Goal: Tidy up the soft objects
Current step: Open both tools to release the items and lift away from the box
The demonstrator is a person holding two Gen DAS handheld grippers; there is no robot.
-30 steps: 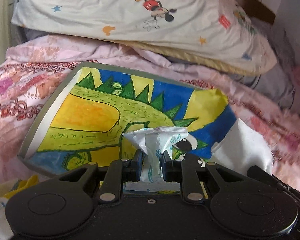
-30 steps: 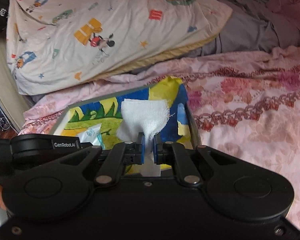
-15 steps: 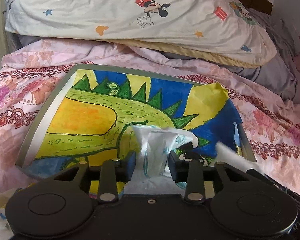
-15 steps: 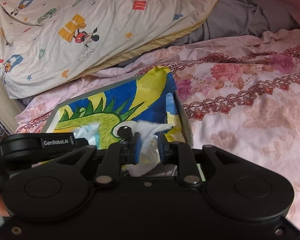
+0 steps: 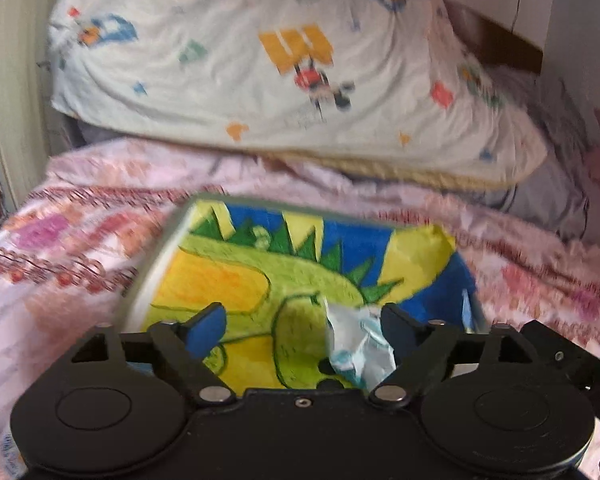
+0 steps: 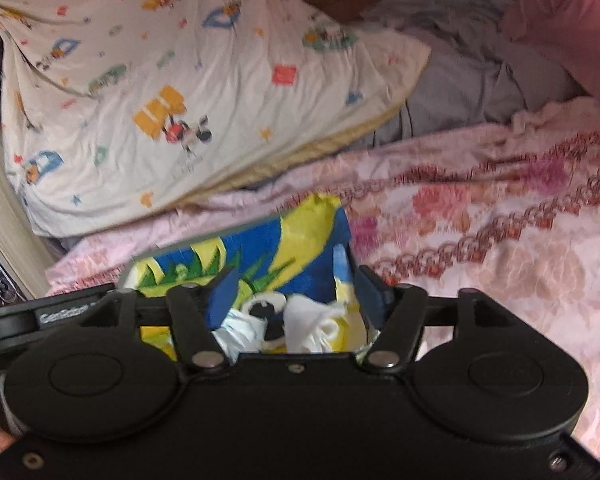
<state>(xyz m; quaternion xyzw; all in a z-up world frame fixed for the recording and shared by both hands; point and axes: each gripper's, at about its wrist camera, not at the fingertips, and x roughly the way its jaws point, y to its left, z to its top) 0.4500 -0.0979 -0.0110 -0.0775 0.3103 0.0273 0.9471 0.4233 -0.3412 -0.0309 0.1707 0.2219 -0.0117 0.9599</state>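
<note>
A shallow grey box (image 5: 152,276) lined with a bright dinosaur drawing (image 5: 236,280) rests on the pink floral bedspread. My left gripper (image 5: 304,328) hovers over it, open, and a crumpled white and blue packet (image 5: 356,348) lies loose in the box beside the right finger. In the right wrist view my right gripper (image 6: 296,292) is open above the box's right end (image 6: 342,256). A white cloth (image 6: 312,322) lies in the box below it, with the packet (image 6: 240,332) to its left.
A large cartoon-print pillow (image 5: 260,68) lies behind the box. Grey bedding (image 6: 460,80) and a pink cushion (image 6: 572,28) sit at the back right. The floral bedspread (image 6: 500,232) stretches to the right. The left gripper's body (image 6: 60,312) shows at the right view's left edge.
Both grippers opened wide and let go. The packet and the white cloth dropped into the box. Both cameras pulled back and up a little.
</note>
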